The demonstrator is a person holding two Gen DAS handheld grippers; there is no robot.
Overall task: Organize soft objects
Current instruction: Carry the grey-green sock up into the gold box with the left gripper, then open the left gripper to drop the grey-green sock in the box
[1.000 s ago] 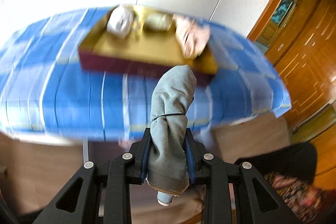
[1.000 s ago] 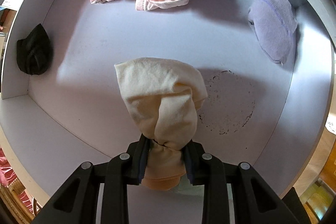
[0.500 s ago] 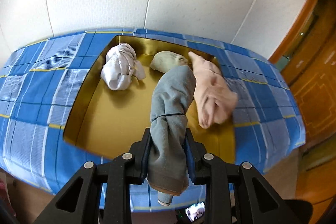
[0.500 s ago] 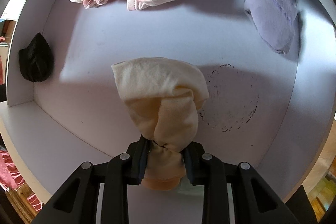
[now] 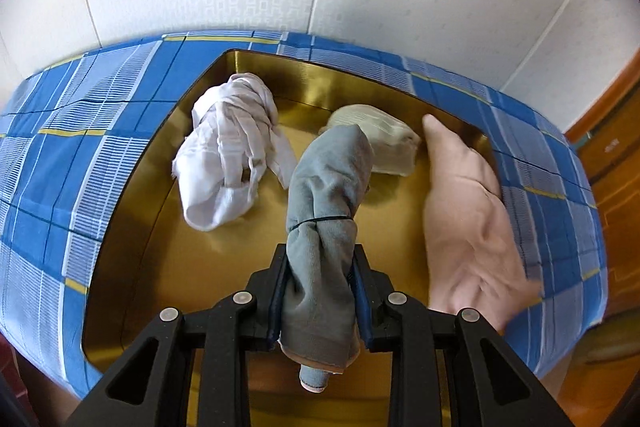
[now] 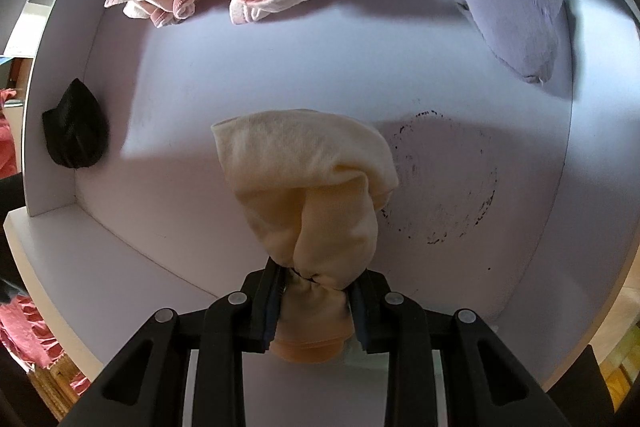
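— What's each gripper got?
— Left gripper (image 5: 320, 301) clamps a grey sock bundle (image 5: 326, 223) over the gold tray (image 5: 132, 227), which holds white (image 5: 230, 155), cream (image 5: 386, 143) and pink (image 5: 466, 223) bundles.
— Right?
— Right gripper (image 6: 314, 307) pinches a cream sock bundle (image 6: 308, 187) over the white box (image 6: 240, 99).

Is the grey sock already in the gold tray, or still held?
Still held: the left gripper clamps the grey sock above the gold tray.
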